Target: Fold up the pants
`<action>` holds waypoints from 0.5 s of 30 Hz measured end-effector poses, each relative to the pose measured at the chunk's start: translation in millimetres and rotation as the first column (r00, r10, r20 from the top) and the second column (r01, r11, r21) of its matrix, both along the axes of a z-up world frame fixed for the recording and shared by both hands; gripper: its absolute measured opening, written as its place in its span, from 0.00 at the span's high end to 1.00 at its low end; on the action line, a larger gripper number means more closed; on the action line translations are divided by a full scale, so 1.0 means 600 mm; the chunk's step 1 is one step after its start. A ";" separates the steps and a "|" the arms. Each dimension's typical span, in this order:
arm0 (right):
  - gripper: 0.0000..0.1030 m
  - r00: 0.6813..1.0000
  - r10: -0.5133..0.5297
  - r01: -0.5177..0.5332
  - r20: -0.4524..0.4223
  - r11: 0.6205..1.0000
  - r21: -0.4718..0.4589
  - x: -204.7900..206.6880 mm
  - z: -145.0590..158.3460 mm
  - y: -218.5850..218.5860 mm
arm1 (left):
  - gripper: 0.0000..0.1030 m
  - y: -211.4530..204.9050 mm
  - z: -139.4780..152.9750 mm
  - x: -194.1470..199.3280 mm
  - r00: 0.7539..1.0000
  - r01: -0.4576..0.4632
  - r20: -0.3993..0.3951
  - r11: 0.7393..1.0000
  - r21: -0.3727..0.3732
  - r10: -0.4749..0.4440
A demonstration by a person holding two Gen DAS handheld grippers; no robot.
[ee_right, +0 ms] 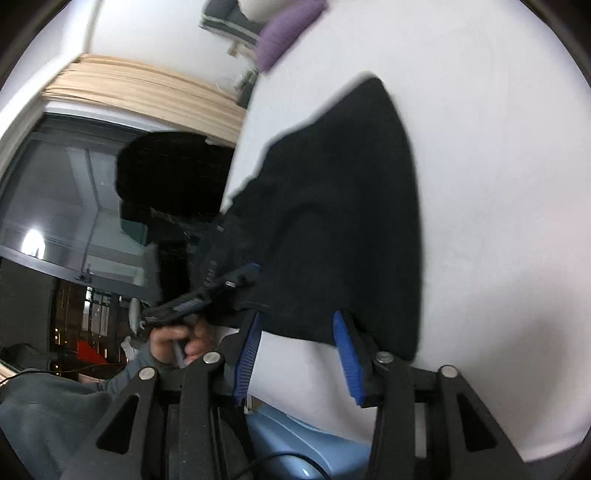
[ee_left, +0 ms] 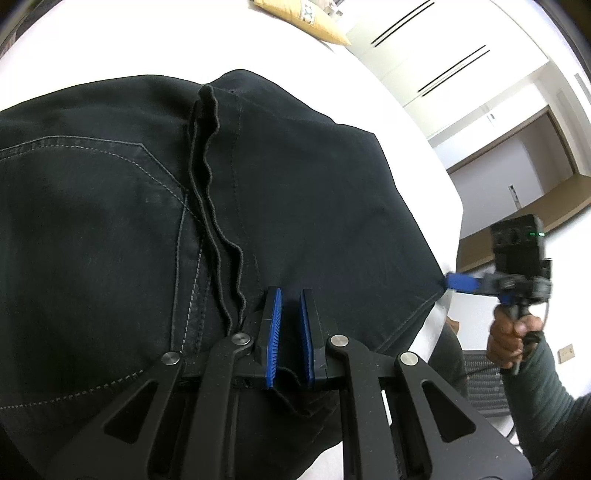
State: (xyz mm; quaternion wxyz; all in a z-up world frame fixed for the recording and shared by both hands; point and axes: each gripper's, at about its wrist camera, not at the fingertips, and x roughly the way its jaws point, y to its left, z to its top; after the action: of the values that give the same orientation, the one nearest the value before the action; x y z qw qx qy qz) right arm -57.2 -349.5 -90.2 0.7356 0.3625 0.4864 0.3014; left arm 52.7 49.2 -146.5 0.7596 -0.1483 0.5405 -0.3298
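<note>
Black pants (ee_left: 147,206) lie folded on a white table (ee_left: 147,40), with a back pocket at the left and a wavy hem edge down the middle. My left gripper (ee_left: 291,299) is nearly shut, with a fold of the pants between its blue pads (ee_left: 275,332) at the near edge. My right gripper (ee_right: 295,321) is open at the pants (ee_right: 332,206) corner, and the fabric edge lies between its blue pads (ee_right: 343,347). It also shows in the left wrist view (ee_left: 452,282), touching the right corner of the pants.
A tan cushion (ee_left: 306,18) lies at the far side of the table. A purple cushion (ee_right: 284,29) lies at the far edge in the right wrist view. A light blue object (ee_right: 306,439) sits below the table edge. White cupboards (ee_left: 443,55) stand beyond.
</note>
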 end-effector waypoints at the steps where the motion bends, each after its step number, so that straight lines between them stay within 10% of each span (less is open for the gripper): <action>1: 0.41 1.000 -0.019 0.018 0.021 0.999 0.028 0.000 0.003 0.002 | 0.90 0.001 0.000 -0.002 1.000 -0.005 0.003 1.000 -0.001 0.005; 3: 0.30 0.997 -0.072 0.072 -0.018 0.997 0.001 0.012 -0.016 0.014 | 0.90 0.004 0.005 -0.007 1.000 -0.009 0.006 1.000 -0.006 0.009; 7: 0.55 0.991 -0.111 0.102 -0.078 0.989 -0.108 0.011 -0.044 0.019 | 0.90 0.021 0.029 -0.027 0.998 -0.054 0.019 0.999 0.000 0.054; 15: 0.45 0.984 -0.129 0.118 0.125 0.989 0.094 0.000 0.071 0.066 | 0.74 0.198 0.129 -0.152 0.946 -0.293 0.106 0.948 -0.128 0.306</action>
State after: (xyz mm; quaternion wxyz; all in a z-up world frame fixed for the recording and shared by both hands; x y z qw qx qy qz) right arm -57.2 -309.9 -47.9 0.7669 0.4028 0.4003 0.2990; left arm -38.3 167.9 -69.1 0.8237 -0.2498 0.4444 -0.2483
